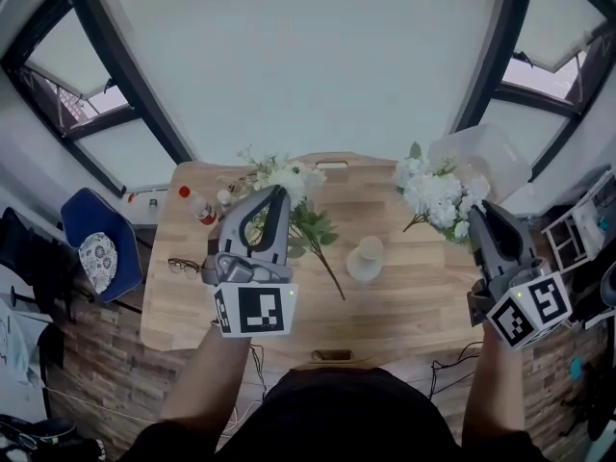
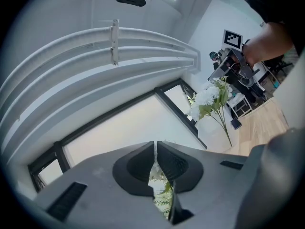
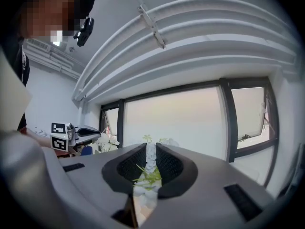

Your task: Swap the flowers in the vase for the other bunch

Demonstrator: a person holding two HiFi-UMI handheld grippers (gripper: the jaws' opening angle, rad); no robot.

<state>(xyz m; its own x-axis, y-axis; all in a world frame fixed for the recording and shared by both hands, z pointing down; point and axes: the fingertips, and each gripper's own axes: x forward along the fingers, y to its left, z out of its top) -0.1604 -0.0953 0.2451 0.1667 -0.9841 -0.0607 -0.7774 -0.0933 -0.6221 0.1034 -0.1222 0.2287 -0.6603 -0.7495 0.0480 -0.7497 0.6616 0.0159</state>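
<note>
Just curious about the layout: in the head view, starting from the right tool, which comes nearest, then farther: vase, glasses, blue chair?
From the right tool:
1. vase, middle of the table
2. glasses, near table's left edge
3. blue chair, far left, off the table

We hold both grippers raised before us, pointing level and away, with our bare forearms (image 1: 205, 385) reaching up from below. The left gripper (image 1: 278, 193) has its fingers (image 2: 138, 163) pinched to a thin slit on one bunch of flowers (image 1: 289, 179). The right gripper (image 1: 478, 209) clamps its fingers (image 3: 167, 166) on the other bunch (image 1: 438, 192).
</note>
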